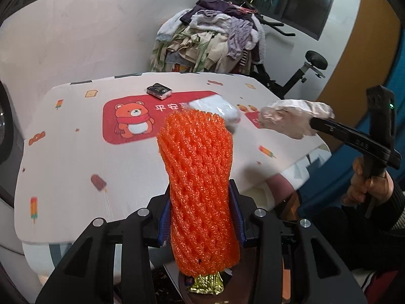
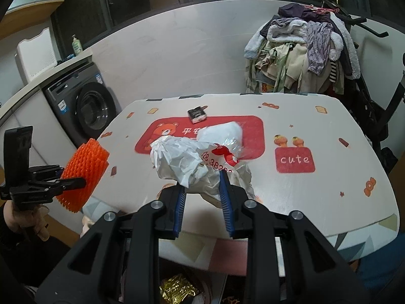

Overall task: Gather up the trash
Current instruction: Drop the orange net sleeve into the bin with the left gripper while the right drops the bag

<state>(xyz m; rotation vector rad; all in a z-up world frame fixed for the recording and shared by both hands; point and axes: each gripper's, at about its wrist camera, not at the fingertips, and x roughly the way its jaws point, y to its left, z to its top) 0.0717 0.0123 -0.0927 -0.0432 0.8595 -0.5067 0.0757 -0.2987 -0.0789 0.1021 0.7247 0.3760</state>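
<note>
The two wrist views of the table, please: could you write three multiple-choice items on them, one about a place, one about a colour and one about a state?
1. Where does the small black-and-white packet lie?
A. on the red bear panel's far edge
B. on the cute label
C. in a claw

2. What colour is the foam mesh sleeve?
A. green
B. orange
C. blue

3. What does the right claw hold?
A. nothing
B. the packet
C. crumpled white paper

Answers: 1 A, the packet rests on the tablecloth at the top of the red panel. 2 B, the sleeve clamped in the left claw is bright orange. 3 C, the blue pads pinch the paper wad above the table.
</note>
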